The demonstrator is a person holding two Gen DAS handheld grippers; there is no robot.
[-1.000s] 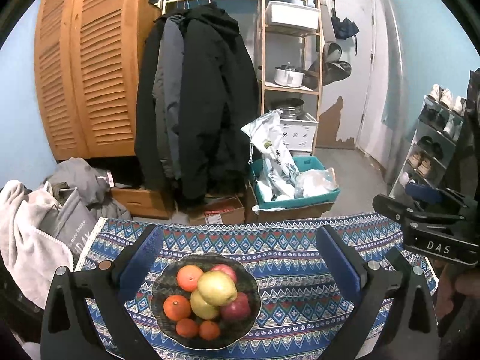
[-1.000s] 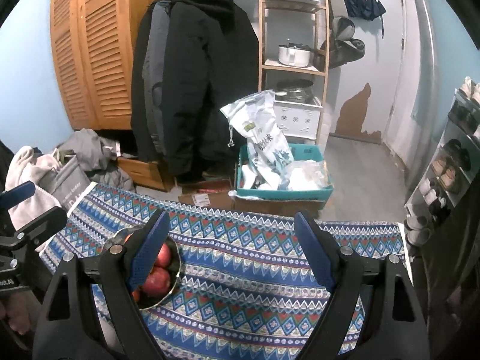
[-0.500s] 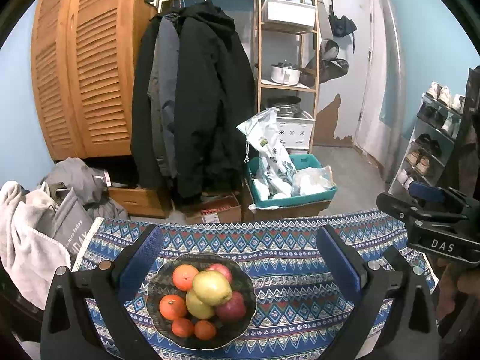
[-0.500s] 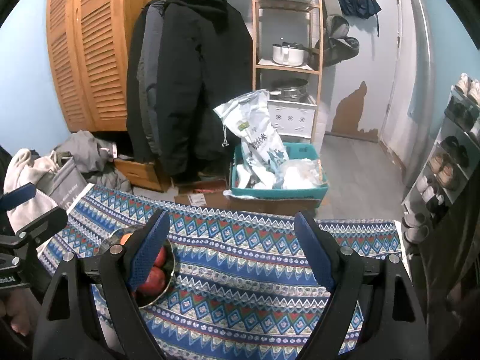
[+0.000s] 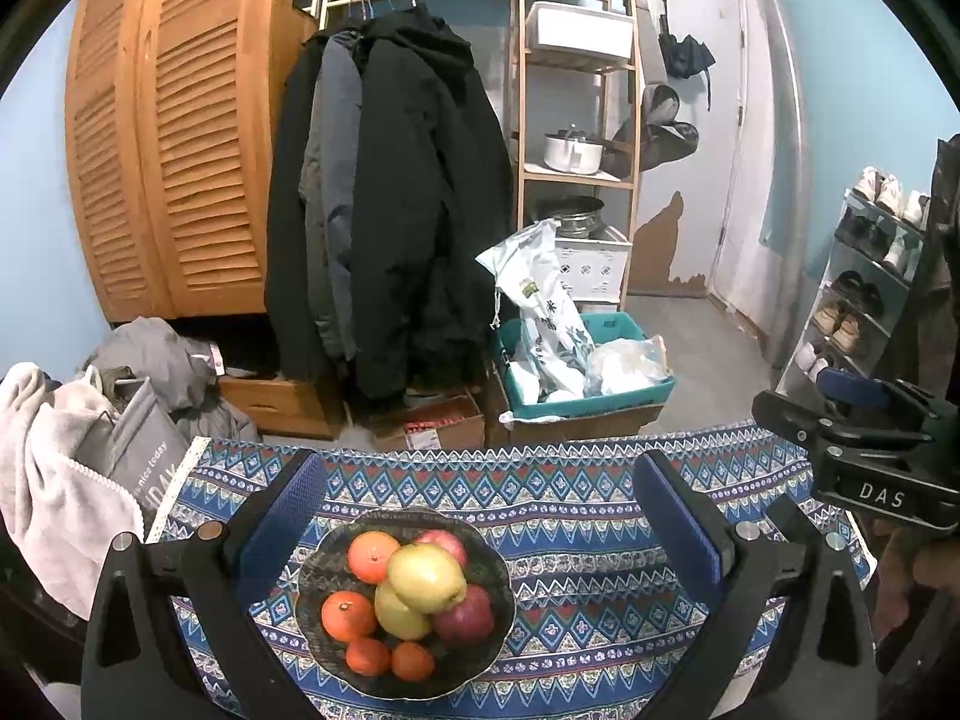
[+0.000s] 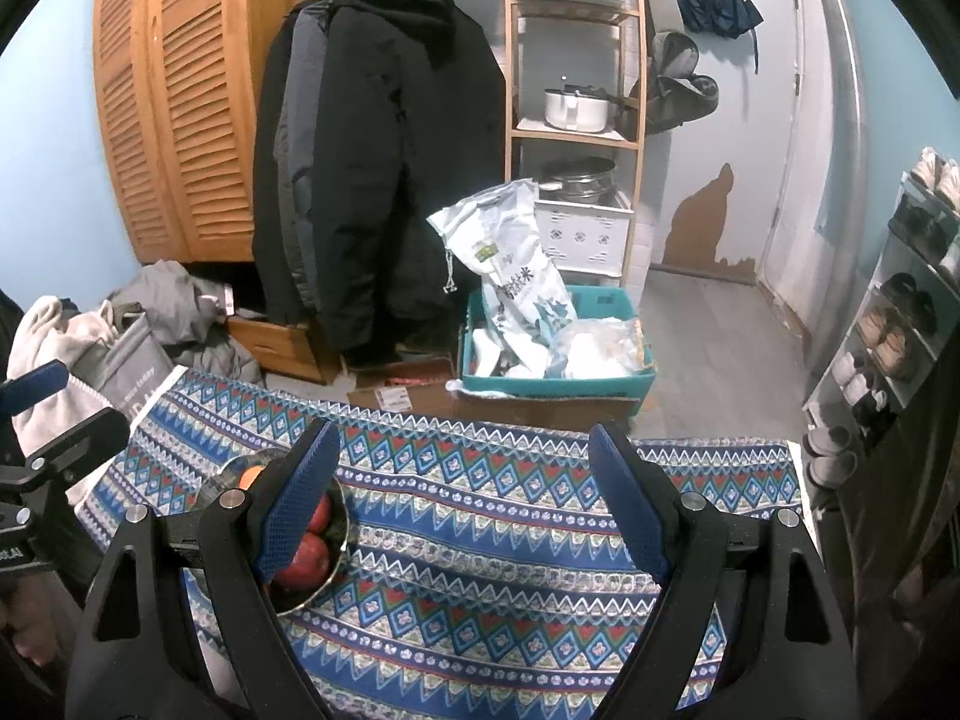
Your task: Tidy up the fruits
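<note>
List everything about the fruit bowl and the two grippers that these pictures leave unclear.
- Bowl, right wrist view: most of it and its fruit sit behind the right gripper's left finger; only two red fruits and an orange sliver show.
- Fruit pile, left wrist view: the pear on top covers whatever lies beneath; the full count is unknown.
- Left gripper: open over the bowl; its height above the fruit is unclear.
- Tablecloth: near edge cut off by both frames.

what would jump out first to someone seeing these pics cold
The bowl of fruit on the blue patterned tablecloth grabs the eye first: oranges, red apples and yellow pears heaped between the open left gripper. Behind the table hang dark coats beside a louvred wooden wardrobe. The right gripper is open over bare cloth.
</note>
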